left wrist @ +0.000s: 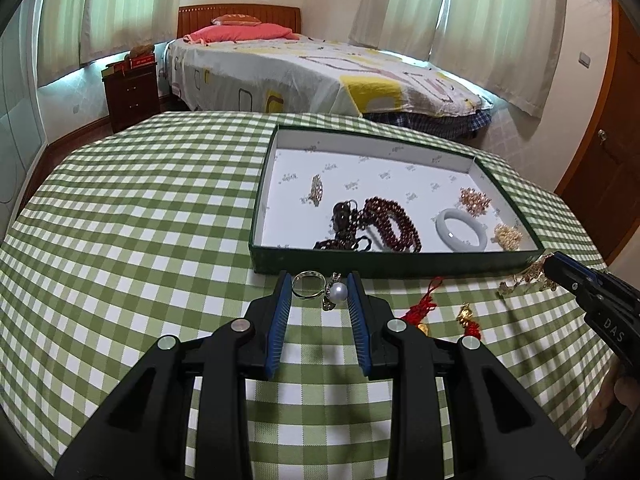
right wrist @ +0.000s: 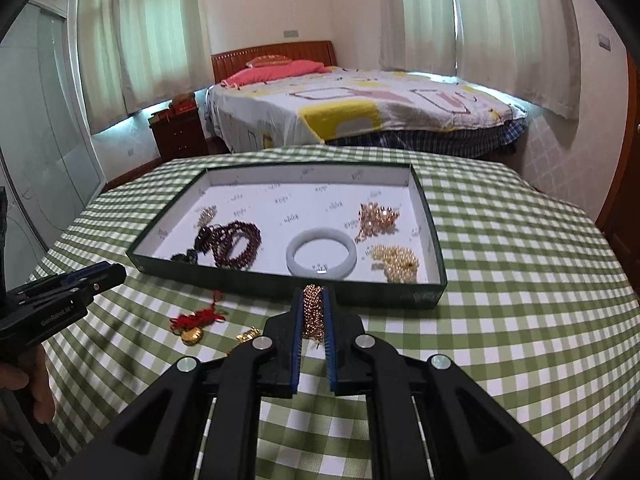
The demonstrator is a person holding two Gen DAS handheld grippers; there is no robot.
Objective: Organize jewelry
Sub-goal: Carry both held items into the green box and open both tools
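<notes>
My left gripper (left wrist: 319, 280) is shut on a silver ring with a white pearl (left wrist: 338, 292), held side by side between its blue pads just in front of the green box (left wrist: 400, 265). My right gripper (right wrist: 313, 294) is shut on a gold bead chain (right wrist: 313, 314), lifted off the cloth near the box's front wall (right wrist: 280, 285); in the left wrist view the chain (left wrist: 524, 280) dangles from it. Inside the box lie a dark red bead bracelet (right wrist: 236, 246), a white bangle (right wrist: 321, 258) and two gold bead clusters (right wrist: 376, 220).
Two red-corded gold charms (right wrist: 196, 322) (right wrist: 248, 337) lie on the green checked tablecloth (right wrist: 520, 280) between the grippers. A small brooch (left wrist: 317, 189) sits at the box's left. A bed (left wrist: 320, 64) and a dark nightstand (left wrist: 132, 92) stand beyond the table.
</notes>
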